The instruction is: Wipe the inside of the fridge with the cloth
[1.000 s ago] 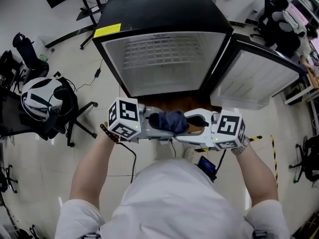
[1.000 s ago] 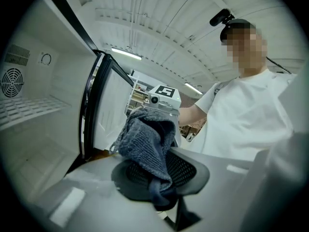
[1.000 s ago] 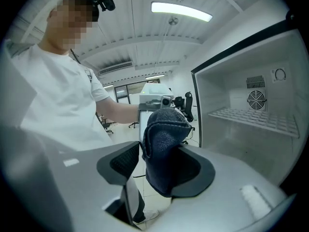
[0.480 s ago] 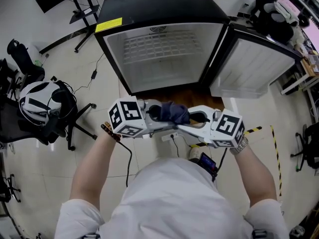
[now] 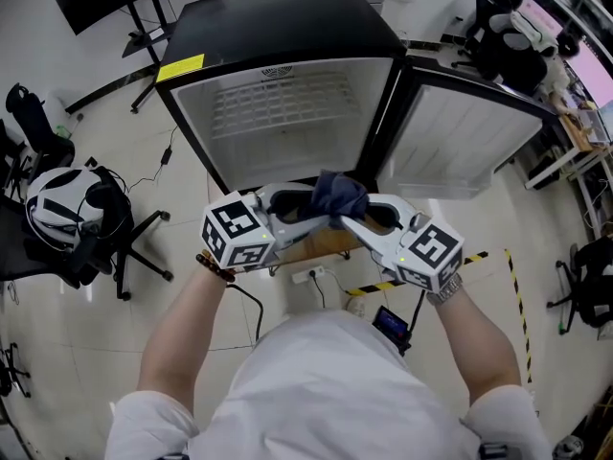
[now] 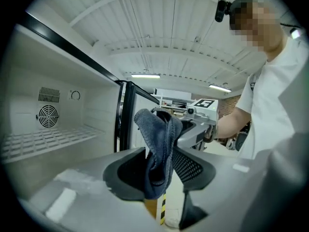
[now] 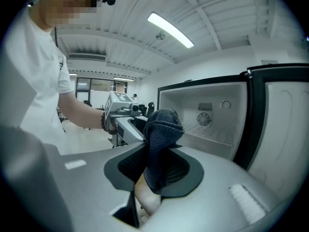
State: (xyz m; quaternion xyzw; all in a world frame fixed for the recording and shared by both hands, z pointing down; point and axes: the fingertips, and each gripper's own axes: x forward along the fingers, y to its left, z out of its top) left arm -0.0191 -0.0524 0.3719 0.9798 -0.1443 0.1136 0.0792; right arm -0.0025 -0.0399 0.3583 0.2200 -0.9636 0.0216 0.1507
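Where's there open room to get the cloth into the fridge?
Fridge cavity is bare above and below the wire shelf; door stands swung right. Crowded: chair with helmet at left, cable on the floor.

A white short-sleeved T-shirt (image 5: 335, 391) fills the lower middle of the head view. A dark beaded bracelet (image 5: 213, 268) rings the left wrist, a silver metal watch (image 5: 442, 290) the right. The light grey plastic left gripper (image 5: 299, 204) and right gripper (image 5: 374, 217) each carry a black-and-white square-marker cube (image 5: 237, 235). A thin black cable (image 5: 251, 300) trails from the left one.
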